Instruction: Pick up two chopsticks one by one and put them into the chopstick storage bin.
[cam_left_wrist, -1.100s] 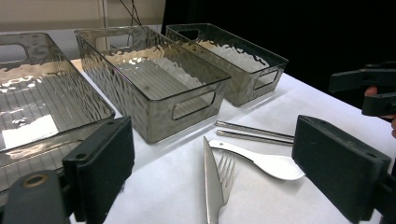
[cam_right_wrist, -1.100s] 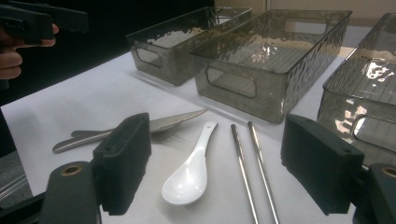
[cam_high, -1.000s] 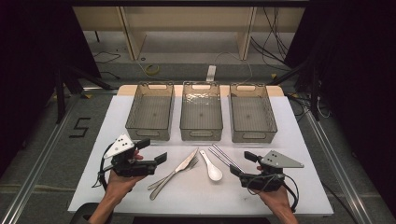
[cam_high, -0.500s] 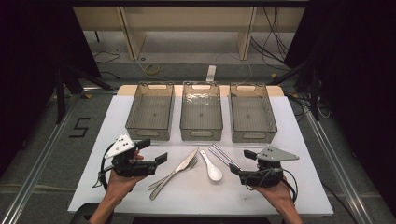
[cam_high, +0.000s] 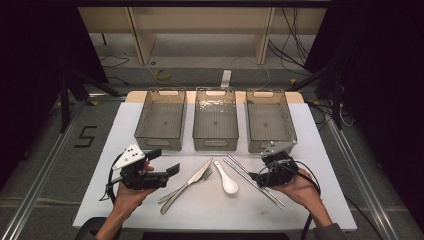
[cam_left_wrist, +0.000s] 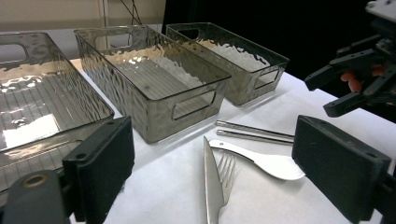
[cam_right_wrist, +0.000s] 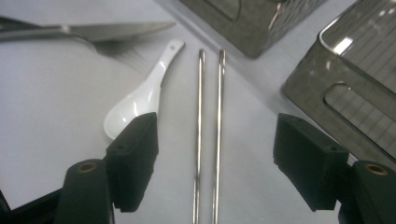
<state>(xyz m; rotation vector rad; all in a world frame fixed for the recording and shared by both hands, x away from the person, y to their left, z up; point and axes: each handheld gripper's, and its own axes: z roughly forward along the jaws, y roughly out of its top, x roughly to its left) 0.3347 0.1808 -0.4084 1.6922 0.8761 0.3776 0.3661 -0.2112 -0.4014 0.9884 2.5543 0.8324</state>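
Nearest the person, on the white table (cam_high: 310, 200): right hand-held gripper (cam_right_wrist: 215, 158) poised above the two metal chopsticks (cam_right_wrist: 208, 140), jaws apart and just closing a little, chopsticks between them but untouched; left hand-held gripper (cam_high: 167, 172) held wide apart over bare table, gripping nothing. Just beyond, beside the chopsticks: white spoon (cam_high: 227, 180), then fork (cam_high: 187, 185) and knife (cam_high: 192, 177) lying together. Farthest back: three clear bins (cam_high: 215, 120) in a row.

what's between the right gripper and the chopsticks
Nothing visible. The right gripper hangs open over the chopsticks, which lie bare on the table; the spoon lies beside them, apart.
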